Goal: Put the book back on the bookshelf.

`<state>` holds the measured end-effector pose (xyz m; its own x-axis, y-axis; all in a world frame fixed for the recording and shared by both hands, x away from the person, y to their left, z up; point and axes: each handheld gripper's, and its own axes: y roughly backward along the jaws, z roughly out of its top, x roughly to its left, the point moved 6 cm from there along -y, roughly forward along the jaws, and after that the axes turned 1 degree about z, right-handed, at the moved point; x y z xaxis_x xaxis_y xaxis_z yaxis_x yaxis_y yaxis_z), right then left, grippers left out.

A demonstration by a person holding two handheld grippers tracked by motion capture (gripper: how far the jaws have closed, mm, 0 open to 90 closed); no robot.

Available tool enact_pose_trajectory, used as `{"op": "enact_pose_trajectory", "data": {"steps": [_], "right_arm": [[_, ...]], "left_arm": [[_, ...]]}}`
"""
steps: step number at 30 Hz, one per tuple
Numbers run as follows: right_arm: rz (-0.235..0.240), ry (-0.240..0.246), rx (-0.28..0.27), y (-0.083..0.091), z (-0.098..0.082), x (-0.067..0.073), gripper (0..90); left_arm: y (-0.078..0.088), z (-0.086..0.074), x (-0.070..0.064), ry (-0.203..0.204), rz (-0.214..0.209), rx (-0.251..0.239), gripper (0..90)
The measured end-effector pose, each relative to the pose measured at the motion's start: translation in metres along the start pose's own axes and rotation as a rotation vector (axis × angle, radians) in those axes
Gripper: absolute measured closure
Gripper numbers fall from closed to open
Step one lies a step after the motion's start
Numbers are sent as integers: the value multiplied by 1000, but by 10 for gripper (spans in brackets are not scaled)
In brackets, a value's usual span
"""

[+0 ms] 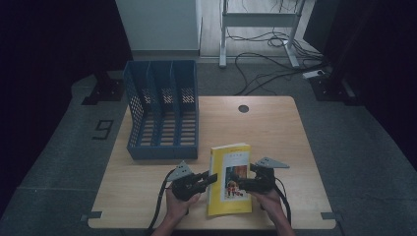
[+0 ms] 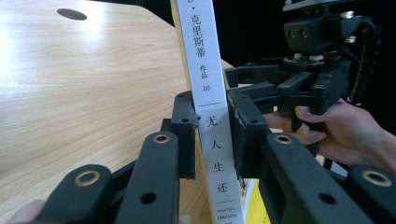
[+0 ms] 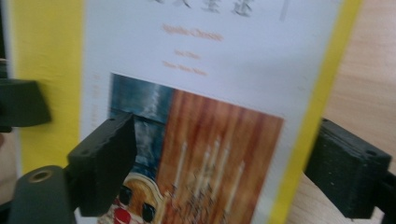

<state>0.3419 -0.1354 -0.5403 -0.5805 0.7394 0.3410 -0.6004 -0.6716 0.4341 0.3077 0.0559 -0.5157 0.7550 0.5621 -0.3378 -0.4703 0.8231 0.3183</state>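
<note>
High view: a wooden table (image 1: 275,128) occupies the centre of the frame. A yellow book (image 1: 229,178) stands tilted at lower centre, its cover facing right and up, its spine toward the left. A blue file rack (image 1: 162,110) with three compartments sits at the upper left of the tabletop, well apart from the book.

The left gripper (image 1: 209,179) enters from the lower left, held in the left hand (image 1: 179,205), and meets the book at its spine edge. In the left gripper view, the two black jaws are clamped on the white spine of the book (image 2: 210,93), one pad on each side, at the lower centre of the frame; the spine rises upright toward the top edge, printed with black characters.

The right gripper (image 1: 242,183) sits at the lower right of the book in the high view, held in the right hand (image 1: 270,202). In the right gripper view its jaws stand wide apart: one at lower left over the book (image 3: 210,93) cover, the other at the far right beyond the yellow edge. The picture is blurred, so contact between the left-hand pad and the cover cannot be settled, though the pads appear not to press on it. The right gripper (image 2: 280,88) also appears at the upper right of the left gripper view, beside the spine.
</note>
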Motion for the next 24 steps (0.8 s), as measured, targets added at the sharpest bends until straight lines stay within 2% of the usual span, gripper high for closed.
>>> {"op": "enact_pose_trajectory", "data": {"steps": [2,4,9,11,17,21,22,24], "right_arm": [[16,-12,4,-1,-1,-1,134],[33,-1,6,-2,-2,-1,149],[25,26,2,0,-1,0,195],[27,30,-9,2,-1,0,229],[48,36,-46,7,2,3,262],[49,69,-69,10,5,9,274],[49,81,-71,11,6,11,284],[65,111,-78,11,7,17,291]], "left_arm": [[0,0,0,0,-2,0,735],[0,0,0,0,-5,1,734],[1,2,-1,2,-26,8,728],[3,3,-2,5,-44,14,716],[6,7,-8,-19,-63,23,686],[8,10,-9,-30,-55,26,682],[8,10,-8,-22,-58,24,678],[9,11,-8,-22,-51,27,678]]}}
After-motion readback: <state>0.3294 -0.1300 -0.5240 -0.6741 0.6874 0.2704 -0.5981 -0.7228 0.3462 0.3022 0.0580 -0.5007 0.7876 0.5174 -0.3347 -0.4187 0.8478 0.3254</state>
